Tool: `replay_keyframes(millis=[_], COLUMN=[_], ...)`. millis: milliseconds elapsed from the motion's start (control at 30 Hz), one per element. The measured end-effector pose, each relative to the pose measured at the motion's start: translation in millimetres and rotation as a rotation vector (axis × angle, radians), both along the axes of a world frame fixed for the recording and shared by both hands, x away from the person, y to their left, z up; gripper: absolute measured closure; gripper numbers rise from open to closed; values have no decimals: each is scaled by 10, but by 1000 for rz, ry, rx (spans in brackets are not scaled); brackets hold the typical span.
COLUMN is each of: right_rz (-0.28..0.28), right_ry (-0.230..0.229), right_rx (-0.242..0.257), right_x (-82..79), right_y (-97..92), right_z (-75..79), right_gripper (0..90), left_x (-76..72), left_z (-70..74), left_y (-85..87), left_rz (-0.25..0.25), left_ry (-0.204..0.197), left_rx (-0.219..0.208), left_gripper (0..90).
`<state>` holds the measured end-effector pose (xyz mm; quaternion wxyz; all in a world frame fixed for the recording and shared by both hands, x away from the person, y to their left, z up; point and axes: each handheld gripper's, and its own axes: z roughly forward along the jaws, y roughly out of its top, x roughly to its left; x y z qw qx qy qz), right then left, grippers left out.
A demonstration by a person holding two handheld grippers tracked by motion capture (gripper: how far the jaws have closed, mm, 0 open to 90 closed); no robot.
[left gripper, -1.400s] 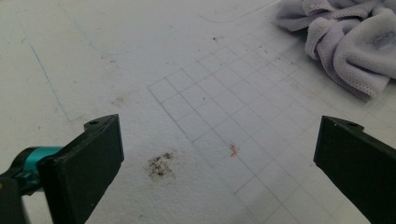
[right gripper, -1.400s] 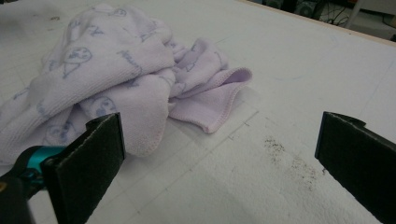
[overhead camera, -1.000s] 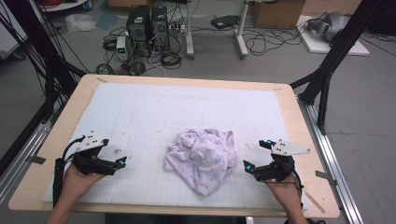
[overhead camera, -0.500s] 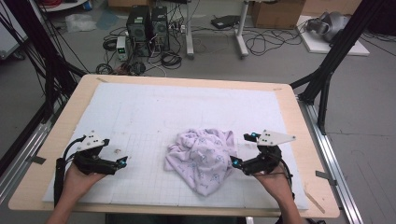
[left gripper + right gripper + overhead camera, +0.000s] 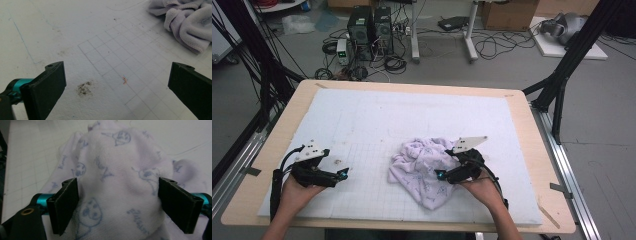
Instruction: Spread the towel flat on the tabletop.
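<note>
Across the white gridded mat that covers the wooden table, a crumpled lilac cloth printed with small blue figures lies in a heap, nearer the person's edge and right of the middle. It sits loose and bunched, so any spreading or folding has to begin by finding a fold that can be gripped.

That seems to be why the right gripper is pushed in over the heap's right flank. In the right gripper view a raised hump of the cloth stands directly between the two black fingers, bulging above them and running on beyond their tips. The jaws have just been closing around it. The hump fills the gap from one side to the other, and the fabric seems to brush both pads, but they stand well apart, so I judge the pinch not yet made.

The left gripper rests low over bare mat, well to the left of the cloth, probably waiting until a corner is lifted for it. Its fingers are spread wide with nothing between them but grid lines, a dark smudge just ahead of the left finger and a small reddish mark near the middle of the gap. The cloth's edge lies far beyond the right fingertip.
</note>
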<state>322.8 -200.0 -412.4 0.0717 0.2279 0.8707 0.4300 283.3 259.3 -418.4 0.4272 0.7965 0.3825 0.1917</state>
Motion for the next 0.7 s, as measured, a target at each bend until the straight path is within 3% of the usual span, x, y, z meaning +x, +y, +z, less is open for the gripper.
replay_keyframes(millis=[33, 100, 167, 200, 233, 533, 700], right_rz=[0, 5, 16, 32, 36, 67, 131], right_ry=[18, 36, 25, 24, 29, 40, 17], right_rx=[-12, -25, -51, -55, -51, 17, 63], right_x=[20, 26, 18, 9, 8, -17, -61], right_y=[51, 75, 107, 119, 121, 214, 406], right_z=[-51, -67, -66, -40, -30, 101, 299], right_gripper=[287, 336, 474, 596, 633, 747, 767], left_x=[0, 2, 3, 4, 4, 11, 6], left_z=[-1, 0, -1, 0, 0, -3, 3], left_y=[-1, -5, -12, -14, -17, -28, -27], left_rz=[1, -4, -8, -11, -12, -14, -14], left_ry=[0, 2, 3, 2, 3, 5, 3], left_rx=[1, 5, 8, 10, 9, 10, 9], left_gripper=[20, 20, 20, 24, 28, 28, 28])
